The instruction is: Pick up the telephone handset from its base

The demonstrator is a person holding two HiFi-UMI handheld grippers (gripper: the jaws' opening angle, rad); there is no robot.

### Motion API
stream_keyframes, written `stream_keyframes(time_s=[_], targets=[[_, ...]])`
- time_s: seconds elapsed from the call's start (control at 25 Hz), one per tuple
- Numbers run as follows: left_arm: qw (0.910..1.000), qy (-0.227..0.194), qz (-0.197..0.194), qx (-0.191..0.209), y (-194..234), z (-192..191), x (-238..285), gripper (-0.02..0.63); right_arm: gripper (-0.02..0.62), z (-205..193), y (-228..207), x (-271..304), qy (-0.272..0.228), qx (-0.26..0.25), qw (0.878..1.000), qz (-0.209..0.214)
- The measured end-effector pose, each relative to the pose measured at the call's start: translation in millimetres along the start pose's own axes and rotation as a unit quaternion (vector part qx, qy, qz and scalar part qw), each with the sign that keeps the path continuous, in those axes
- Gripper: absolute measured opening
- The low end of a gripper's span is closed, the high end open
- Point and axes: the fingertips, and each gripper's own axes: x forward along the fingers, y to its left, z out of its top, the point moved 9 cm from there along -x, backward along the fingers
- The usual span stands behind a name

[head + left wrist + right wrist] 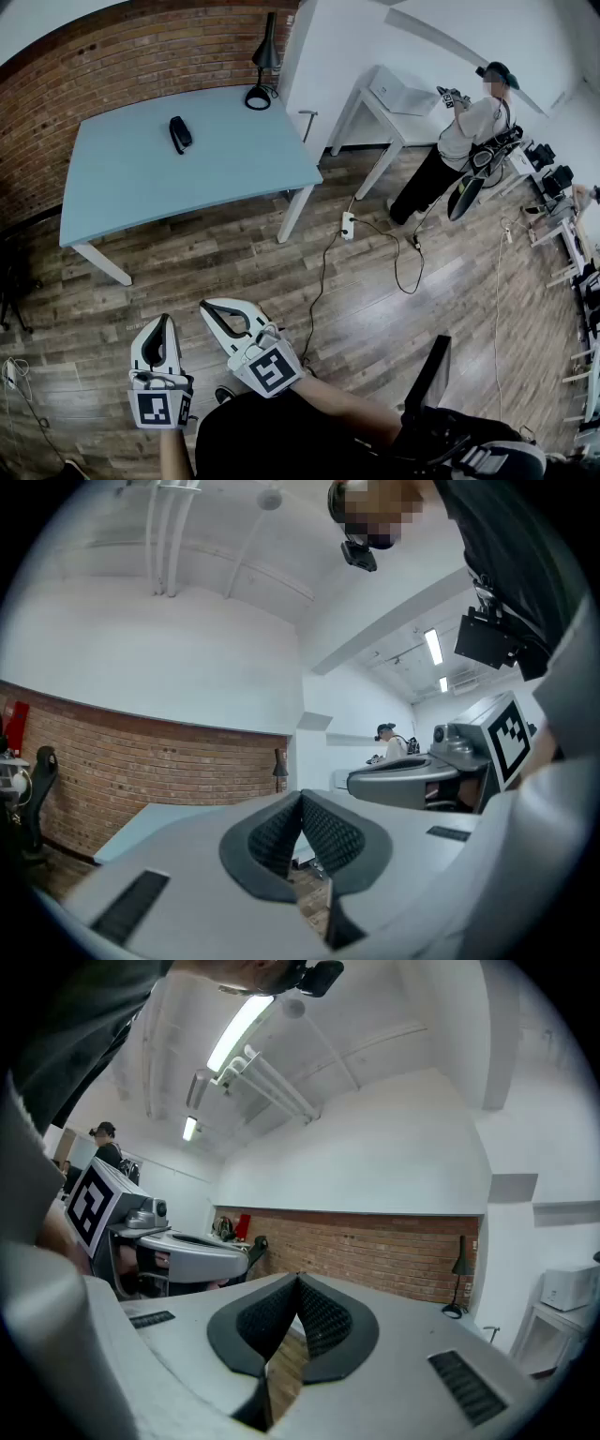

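Neither gripper holds anything. The fingers of the left gripper are pressed together on nothing, and so are those of the right gripper. Both sit at 6 o'clock in the head view, over the wooden floor, level and aimed toward the table.

The telephone handset lies on that pale blue table, at about 11 o'clock from my grippers and well apart from them. It shows as one small black oblong, and at this size I cannot separate it from its base. A black desk lamp stands at the table's 1 o'clock corner, clear of the phone.

I expect the handset to be hard, smooth plastic: light, stiff and a little slippery, but not fragile. I would grip it across the narrow middle of the handle, between earpiece and mouthpiece, so it hangs balanced and does not swing. A cord may drag the base along with it, but I cannot see one from here. A straight, slow lift seems wise.

I can read no brand or label on the phone. The only print in view is the black-and-white square markers on the gripper cubes, and these carry no words. At 2 o'clock a person stands by a white side table.
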Motion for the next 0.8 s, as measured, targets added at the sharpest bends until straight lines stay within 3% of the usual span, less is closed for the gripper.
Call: stream_keyframes(time_s=[0.2,0.6,0.8], targets=[[0.9998,0.006,-0.008,0.017,7,-3,-2,0.025,0.014,4,3,2,-0.023,0.024,0.999,-0.011],[0.9997,-0.017,-0.016,0.009,23,0,-16,0.028,0.026,6,24,13,-0.014,-0.002,1.0,-0.009],[0.9993,-0.022,-0.025,0.019,36,5,-33,0.027,0.05,11,49,21,0.003,0.015,1.0,-0.006]])
